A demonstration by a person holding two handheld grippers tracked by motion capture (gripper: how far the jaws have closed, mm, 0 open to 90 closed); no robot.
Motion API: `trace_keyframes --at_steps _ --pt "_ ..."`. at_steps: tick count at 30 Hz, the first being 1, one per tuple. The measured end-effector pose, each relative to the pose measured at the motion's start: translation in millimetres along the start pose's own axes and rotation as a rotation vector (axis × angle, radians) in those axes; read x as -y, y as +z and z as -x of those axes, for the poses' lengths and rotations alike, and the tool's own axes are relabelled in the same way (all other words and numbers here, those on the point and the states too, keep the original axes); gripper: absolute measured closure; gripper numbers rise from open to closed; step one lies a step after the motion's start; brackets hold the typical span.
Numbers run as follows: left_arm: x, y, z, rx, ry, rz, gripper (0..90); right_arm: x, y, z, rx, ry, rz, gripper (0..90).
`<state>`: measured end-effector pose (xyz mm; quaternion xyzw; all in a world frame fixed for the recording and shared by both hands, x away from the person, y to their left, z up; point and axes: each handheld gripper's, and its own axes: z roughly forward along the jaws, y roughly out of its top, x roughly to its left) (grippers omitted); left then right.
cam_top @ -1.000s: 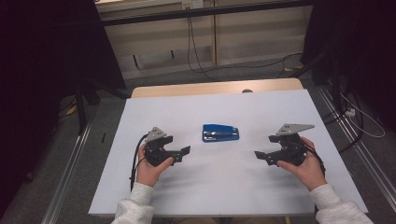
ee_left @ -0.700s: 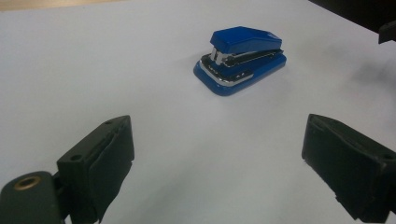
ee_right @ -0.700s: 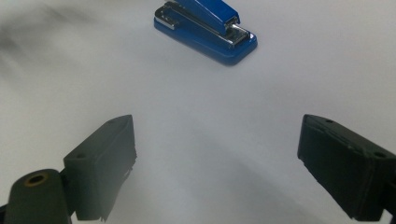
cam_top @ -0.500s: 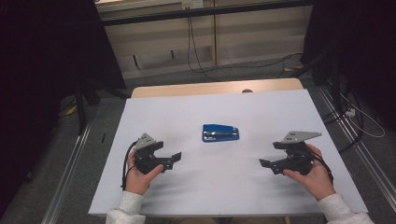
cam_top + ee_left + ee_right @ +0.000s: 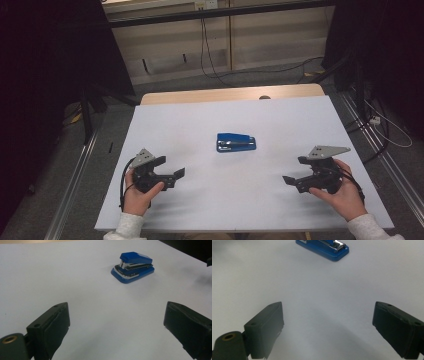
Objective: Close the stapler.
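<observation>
We hold the left hand-held gripper [image 5: 170, 171] and right hand-held gripper [image 5: 295, 174] with jaws spread wide, empty, either side of the blue stapler [image 5: 236, 142] lying mid-worktop [image 5: 200, 125].

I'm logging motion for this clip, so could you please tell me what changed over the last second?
Both hands drew back toward the person and outward: the left tongs leftward, the right tongs rightward, both open and empty. The blue stapler stayed put on the white table.
</observation>
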<state>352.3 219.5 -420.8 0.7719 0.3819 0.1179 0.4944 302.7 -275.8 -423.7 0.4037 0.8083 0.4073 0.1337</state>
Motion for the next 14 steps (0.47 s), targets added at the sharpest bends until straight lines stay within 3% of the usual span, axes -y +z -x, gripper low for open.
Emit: trace_keyframes --at_steps 14 --pt "8.4 -12.2 -5.8 -0.001 0.014 0.004 5.4 1.8 1.2 -0.9 -0.007 0.000 0.000 9.4"
